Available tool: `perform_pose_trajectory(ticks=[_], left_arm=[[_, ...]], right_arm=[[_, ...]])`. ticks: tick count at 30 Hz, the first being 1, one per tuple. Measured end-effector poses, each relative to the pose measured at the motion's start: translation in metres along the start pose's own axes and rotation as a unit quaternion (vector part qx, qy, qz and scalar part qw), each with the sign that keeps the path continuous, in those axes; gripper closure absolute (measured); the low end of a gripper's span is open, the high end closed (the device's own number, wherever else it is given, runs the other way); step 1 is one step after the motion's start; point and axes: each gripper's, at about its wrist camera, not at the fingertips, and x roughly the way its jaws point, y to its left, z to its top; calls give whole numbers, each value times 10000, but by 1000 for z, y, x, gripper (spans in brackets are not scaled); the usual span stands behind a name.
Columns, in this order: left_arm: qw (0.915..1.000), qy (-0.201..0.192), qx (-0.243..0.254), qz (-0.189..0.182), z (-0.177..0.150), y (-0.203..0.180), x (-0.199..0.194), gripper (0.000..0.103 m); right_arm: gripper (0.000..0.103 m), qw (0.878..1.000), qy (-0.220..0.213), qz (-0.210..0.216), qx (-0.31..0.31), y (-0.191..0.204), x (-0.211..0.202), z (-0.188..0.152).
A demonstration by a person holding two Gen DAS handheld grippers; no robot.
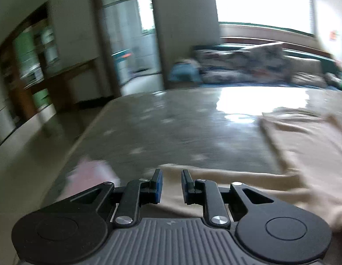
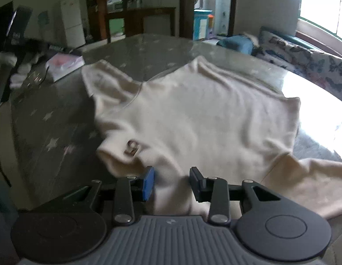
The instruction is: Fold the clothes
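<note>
**Cream garment spread flat, both grippers at its near edge**

The left gripper [image 1: 171, 186] hovers over the near hem with its jaws slightly parted and nothing between them. The cream garment [image 2: 204, 119] lies on the star-patterned table [image 2: 49, 119], stretching far and right. The right gripper [image 2: 172, 183], jaws spread around a raised fold without visibly pinching it, seems nearer the collar.

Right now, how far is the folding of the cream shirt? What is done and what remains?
Done: the cream shirt lies spread on the star-patterned table, sleeves out; no fold shows yet. In hand: nothing is gripped. The left gripper and the right gripper both stand open over the near edge of the cloth. Left: likely all the folds, sleeves first and then the body.
</note>
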Motion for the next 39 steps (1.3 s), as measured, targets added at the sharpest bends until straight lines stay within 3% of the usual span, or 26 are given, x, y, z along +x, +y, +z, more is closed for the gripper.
perform_pose_trajectory(ticks=[3,7,12,16,20,29,39], left_arm=[[9965,-137,358,-747,4,-40,-7,83],[9816,-67,843,-1714,0,-96,-5,83],[9634,105,1315,-2335,-15,-141,0,83],[9557,224,1514,-2516,-28,-152,0,83],[9510,281,1701,-2569,-38,-160,3,83],[9494,285,1699,-2628,-44,-156,-5,83],[9504,105,1629,-2649,-42,-149,-16,83]], right_arm=[[67,9999,-123,-73,58,-4,-10,1],[67,9968,-453,-516,407,-30,-17,13],[67,9901,-456,-902,973,-71,0,17],[67,9863,-240,-1005,1288,-91,15,8],[67,9893,-333,-922,1083,-79,8,6],[67,9990,-215,-206,347,-17,-13,-10],[67,9989,-276,-315,198,1,-28,-22]])
